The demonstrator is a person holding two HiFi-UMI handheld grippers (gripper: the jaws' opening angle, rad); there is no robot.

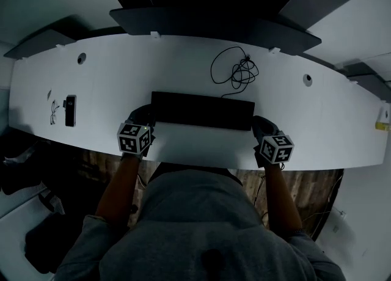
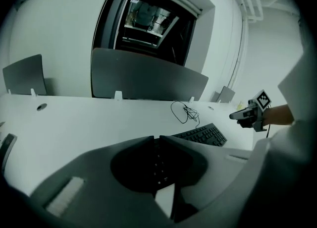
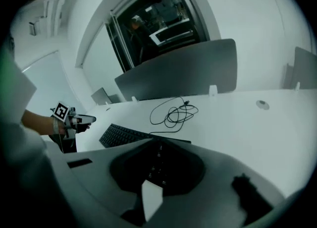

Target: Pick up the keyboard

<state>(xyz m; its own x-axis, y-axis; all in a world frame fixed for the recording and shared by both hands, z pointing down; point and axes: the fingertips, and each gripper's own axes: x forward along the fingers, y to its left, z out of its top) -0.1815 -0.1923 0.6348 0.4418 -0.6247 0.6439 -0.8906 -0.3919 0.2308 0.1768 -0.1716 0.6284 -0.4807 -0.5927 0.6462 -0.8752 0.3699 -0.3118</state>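
A black keyboard (image 1: 201,110) lies flat on the white desk (image 1: 183,66), near its front edge. My left gripper (image 1: 145,116) is at the keyboard's left end, my right gripper (image 1: 259,125) at its right end. In the left gripper view the keyboard (image 2: 200,134) runs off to the right beyond my left gripper (image 2: 155,138), whose jaws stand a narrow slit apart with nothing between them. In the right gripper view the keyboard (image 3: 121,135) stretches left beyond my right gripper (image 3: 159,141), whose tips meet, empty. Whether either gripper touches the keyboard I cannot tell.
A coiled black cable (image 1: 235,69) lies just behind the keyboard. A small black device (image 1: 70,110) and a thin cord (image 1: 54,112) sit at the desk's left. Dark divider panels (image 1: 208,26) stand along the far edge. Two round cable holes (image 1: 81,58) mark the desktop.
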